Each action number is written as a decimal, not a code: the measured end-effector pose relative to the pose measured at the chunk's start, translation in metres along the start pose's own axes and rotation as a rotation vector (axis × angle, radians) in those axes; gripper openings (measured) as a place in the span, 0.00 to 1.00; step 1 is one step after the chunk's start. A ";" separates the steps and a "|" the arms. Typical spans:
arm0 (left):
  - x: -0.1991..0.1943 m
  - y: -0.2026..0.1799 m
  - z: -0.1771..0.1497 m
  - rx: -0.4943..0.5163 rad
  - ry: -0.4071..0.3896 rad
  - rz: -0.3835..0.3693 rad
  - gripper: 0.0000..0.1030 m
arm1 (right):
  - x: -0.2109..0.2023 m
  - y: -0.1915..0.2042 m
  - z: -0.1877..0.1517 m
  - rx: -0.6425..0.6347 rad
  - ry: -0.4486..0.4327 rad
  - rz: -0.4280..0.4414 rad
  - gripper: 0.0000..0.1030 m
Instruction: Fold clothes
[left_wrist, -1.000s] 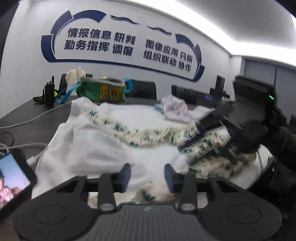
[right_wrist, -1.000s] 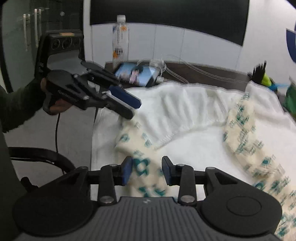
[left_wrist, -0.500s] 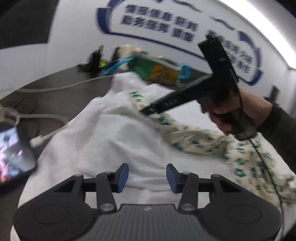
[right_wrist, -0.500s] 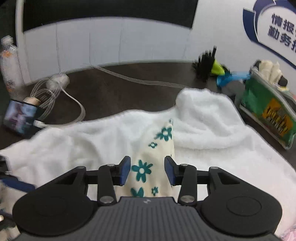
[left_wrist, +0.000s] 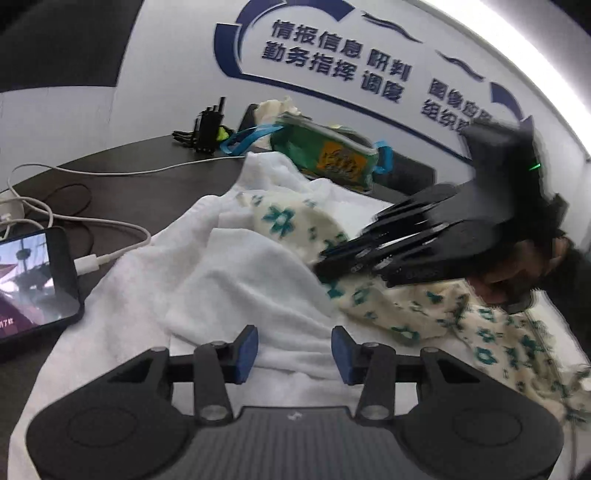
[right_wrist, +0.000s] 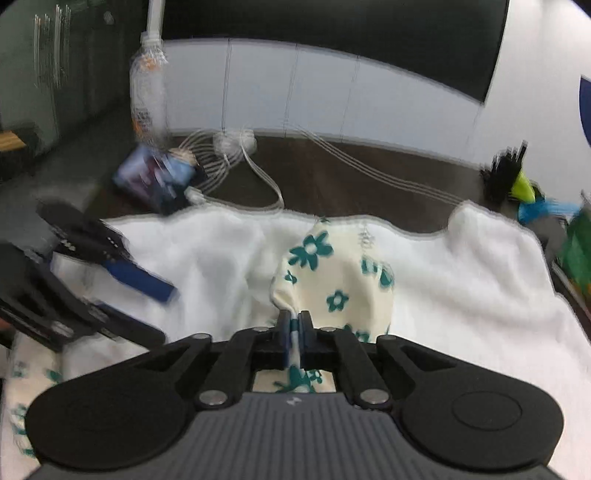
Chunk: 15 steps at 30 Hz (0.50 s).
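Observation:
A cream garment with teal flowers (left_wrist: 424, 314) lies across a white towel (left_wrist: 229, 280) on the dark table. My right gripper (right_wrist: 294, 328) is shut on a fold of that garment (right_wrist: 332, 280), lifting it into a hump. It shows blurred in the left wrist view (left_wrist: 332, 266), over the garment. My left gripper (left_wrist: 294, 349) is open and empty, low over the towel's near part. It appears blurred at the left of the right wrist view (right_wrist: 147, 291).
A phone (left_wrist: 29, 280) on a white charging cable (left_wrist: 110, 254) lies left of the towel. A green pouch (left_wrist: 325, 155) and black radios (left_wrist: 208, 127) sit at the table's far side. A water bottle (right_wrist: 147, 92) stands beyond the phone (right_wrist: 155, 181).
My right gripper has shut on the floral garment and pulled a fold up. My left gripper stayed open and shifted a little over the towel.

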<state>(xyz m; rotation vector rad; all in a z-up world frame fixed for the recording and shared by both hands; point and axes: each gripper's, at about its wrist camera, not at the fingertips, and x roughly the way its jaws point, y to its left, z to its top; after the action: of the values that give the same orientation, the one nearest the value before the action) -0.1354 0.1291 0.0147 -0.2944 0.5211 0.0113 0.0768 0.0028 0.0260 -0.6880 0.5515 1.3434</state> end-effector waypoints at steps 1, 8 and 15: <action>-0.008 0.002 -0.001 0.013 -0.008 -0.023 0.44 | 0.000 0.004 0.000 -0.011 0.013 -0.017 0.12; -0.058 0.023 -0.019 0.134 -0.040 -0.157 0.53 | -0.089 0.032 -0.003 -0.008 -0.183 0.052 0.43; -0.074 0.019 -0.030 0.198 -0.076 -0.261 0.53 | -0.071 0.107 -0.034 -0.091 -0.047 0.348 0.38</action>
<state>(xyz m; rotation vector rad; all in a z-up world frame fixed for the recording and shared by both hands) -0.2158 0.1433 0.0208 -0.1656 0.4014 -0.2804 -0.0392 -0.0609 0.0392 -0.6519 0.5937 1.7140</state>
